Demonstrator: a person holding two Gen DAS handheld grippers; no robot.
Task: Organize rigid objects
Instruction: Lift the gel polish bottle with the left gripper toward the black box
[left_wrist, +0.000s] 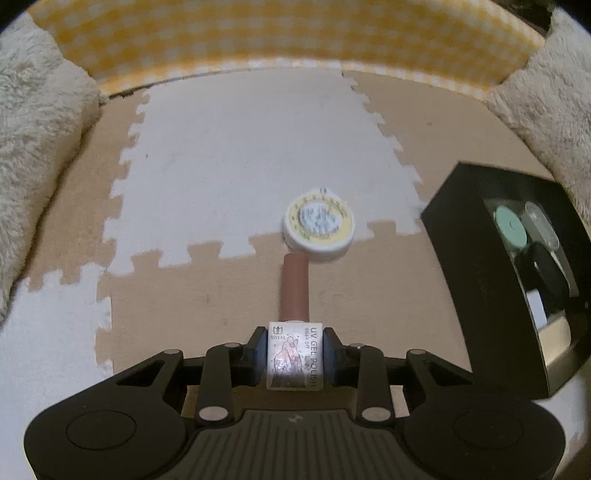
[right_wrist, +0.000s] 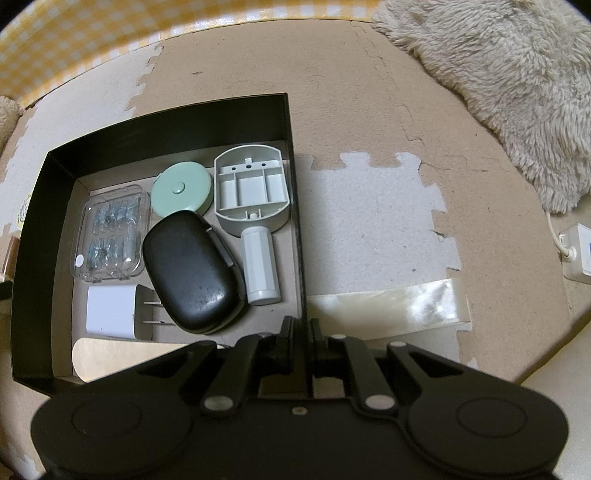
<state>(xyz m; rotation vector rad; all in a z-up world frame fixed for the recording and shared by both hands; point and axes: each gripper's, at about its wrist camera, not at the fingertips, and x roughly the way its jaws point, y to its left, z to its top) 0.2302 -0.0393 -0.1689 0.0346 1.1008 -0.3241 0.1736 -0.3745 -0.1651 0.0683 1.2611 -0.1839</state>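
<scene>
My left gripper (left_wrist: 294, 343) is shut on a gel polish bottle (left_wrist: 294, 354), its brown cap pointing away over the foam mat. Just beyond the cap lies a round white tin (left_wrist: 318, 225) with a yellow ring on its lid. The black box (left_wrist: 476, 266) stands at the right of the left wrist view. In the right wrist view my right gripper (right_wrist: 304, 328) is shut on the right wall of the black box (right_wrist: 293, 177). Inside lie a black case (right_wrist: 192, 273), a mint round case (right_wrist: 183, 194), a clear blister pack (right_wrist: 112, 236), a white charger (right_wrist: 112, 312), a grey holder (right_wrist: 253, 194) and a white cylinder (right_wrist: 260, 264).
Puzzle foam mat (left_wrist: 240, 155) in white and tan covers the floor. Fluffy cream rugs (right_wrist: 498, 85) lie at the sides, a yellow checked cloth (left_wrist: 280, 33) at the back. A strip of clear tape (right_wrist: 391, 299) and a white plug adapter (right_wrist: 576, 254) sit right of the box.
</scene>
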